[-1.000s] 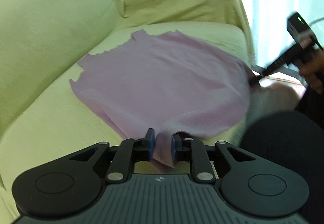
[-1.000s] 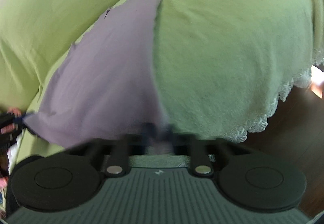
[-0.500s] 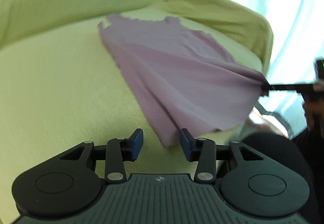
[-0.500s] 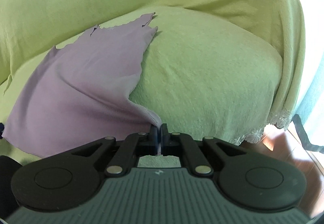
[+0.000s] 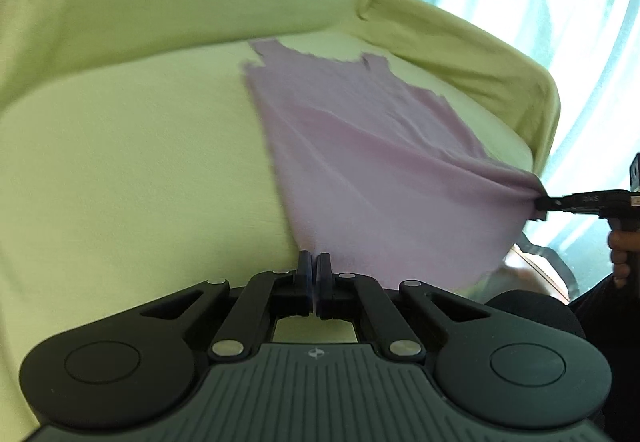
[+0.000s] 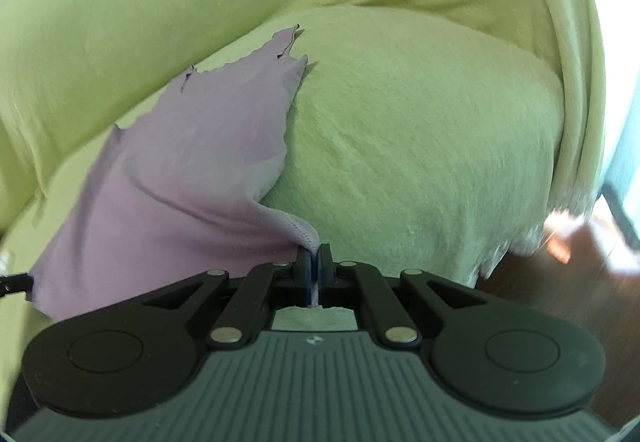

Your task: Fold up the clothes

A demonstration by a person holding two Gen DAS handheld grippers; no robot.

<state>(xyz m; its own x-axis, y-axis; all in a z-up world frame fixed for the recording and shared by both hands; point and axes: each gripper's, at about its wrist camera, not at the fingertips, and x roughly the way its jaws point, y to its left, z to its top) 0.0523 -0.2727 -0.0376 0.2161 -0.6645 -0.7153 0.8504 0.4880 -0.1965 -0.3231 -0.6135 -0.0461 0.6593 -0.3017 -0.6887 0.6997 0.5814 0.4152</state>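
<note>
- Garment [image 5: 372, 170], a lilac top, lay on the sofa [image 5: 120, 170], its near hem lifted.
- Left gripper [image 5: 314, 270], spread half a second before, had pinched a hem corner again; both corners held, so folding could begin.
- Right gripper [image 6: 314, 262] pinched the other corner; only its view showed floor [image 6: 560, 266].

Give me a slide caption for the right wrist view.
Right tool pinches the lilac garment's hem over a green-covered sofa.
</note>
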